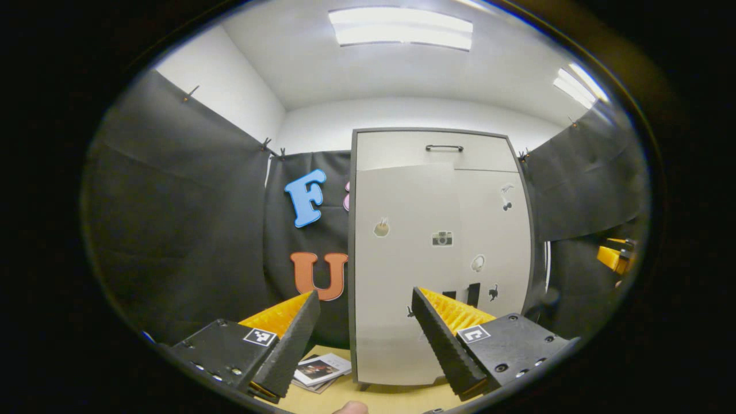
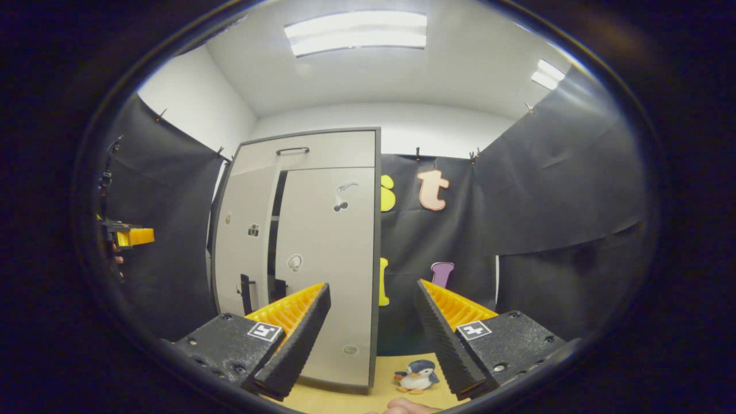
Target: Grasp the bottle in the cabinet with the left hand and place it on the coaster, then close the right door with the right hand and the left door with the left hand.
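A pale grey cabinet with a dark frame stands straight ahead in the left gripper view. Its left door sits slightly forward of the right door. My left gripper is open and holds nothing, a short way in front of the left door. In the right gripper view the cabinet stands to the left, with a dark gap between the left door and the right door. My right gripper is open and empty, pointing past the cabinet's right edge.
The cabinet rests on a wooden table. Booklets lie left of its foot. A penguin toy stands at its right. The other gripper shows far right in the left gripper view, and the left one far left.
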### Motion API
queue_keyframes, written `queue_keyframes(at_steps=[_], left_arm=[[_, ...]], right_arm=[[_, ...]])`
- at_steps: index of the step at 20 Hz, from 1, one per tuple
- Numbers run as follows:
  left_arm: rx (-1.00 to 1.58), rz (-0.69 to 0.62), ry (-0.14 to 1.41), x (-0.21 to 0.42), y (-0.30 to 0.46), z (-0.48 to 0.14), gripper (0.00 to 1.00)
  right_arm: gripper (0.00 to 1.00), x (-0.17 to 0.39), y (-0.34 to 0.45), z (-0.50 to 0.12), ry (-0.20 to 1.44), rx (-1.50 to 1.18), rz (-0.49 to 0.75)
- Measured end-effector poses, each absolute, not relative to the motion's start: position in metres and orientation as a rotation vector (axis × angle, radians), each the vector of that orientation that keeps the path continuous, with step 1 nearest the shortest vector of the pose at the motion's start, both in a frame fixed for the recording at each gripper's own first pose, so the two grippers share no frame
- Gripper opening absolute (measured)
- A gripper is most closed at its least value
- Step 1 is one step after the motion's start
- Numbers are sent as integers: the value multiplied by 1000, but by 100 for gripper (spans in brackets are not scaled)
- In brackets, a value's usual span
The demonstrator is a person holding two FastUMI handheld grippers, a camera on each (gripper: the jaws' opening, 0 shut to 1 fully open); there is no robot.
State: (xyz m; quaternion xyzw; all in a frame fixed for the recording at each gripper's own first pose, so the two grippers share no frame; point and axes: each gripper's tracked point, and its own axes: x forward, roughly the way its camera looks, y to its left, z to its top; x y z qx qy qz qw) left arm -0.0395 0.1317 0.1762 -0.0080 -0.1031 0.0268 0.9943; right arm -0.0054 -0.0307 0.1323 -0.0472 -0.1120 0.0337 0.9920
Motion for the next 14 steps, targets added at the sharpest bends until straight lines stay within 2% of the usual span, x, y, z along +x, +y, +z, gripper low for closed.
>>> queue_keyframes(at_steps=[7,9,11,14], left_arm=[[34,103,-194,-41,140,172,100],[36,100,-183,-40,139,171,96],[28,94,-190,-41,139,174,100],[32,80,-214,-44,139,178,100]], right_arm=[[96,-3,-32,134,-228,-100,65],[95,-3,-31,134,-233,-98,69],[95,-4,-29,131,-232,-93,72],[96,-4,-30,130,-225,-104,62]])
